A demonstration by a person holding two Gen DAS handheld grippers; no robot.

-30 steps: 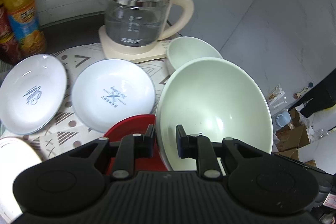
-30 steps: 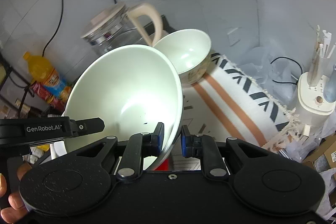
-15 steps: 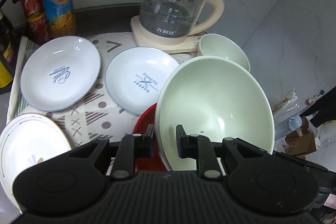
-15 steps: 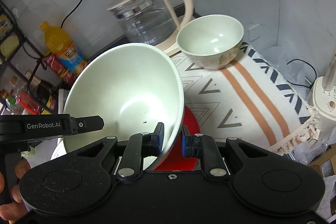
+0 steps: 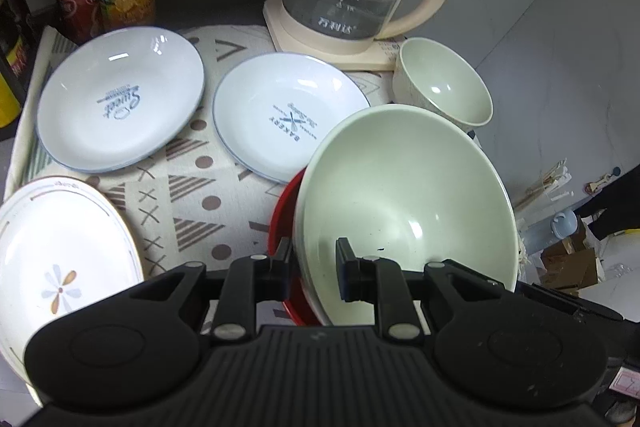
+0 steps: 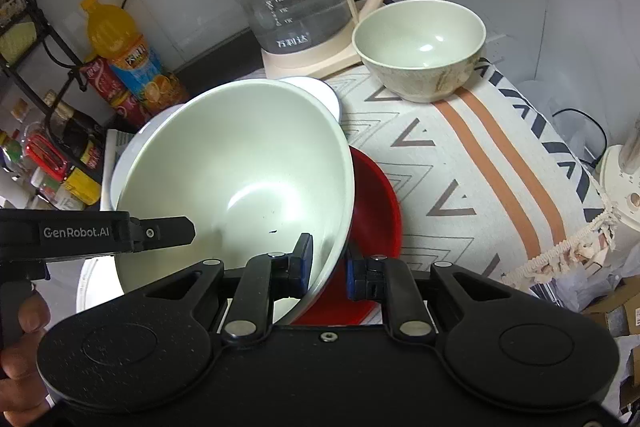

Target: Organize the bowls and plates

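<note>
The large green bowl (image 5: 404, 195) hides most of the red plate (image 5: 282, 223).

Dim, cool overhead light; glare spots inside the large green bowl (image 6: 248, 179); sharp focus centrally; strong fisheye bending, dark corners.

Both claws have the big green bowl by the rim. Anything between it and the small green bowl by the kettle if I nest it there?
Nothing visible stands in the way. The big green bowl hangs over a red plate; only bare patterned cloth lies between it and the small green bowl.
</note>
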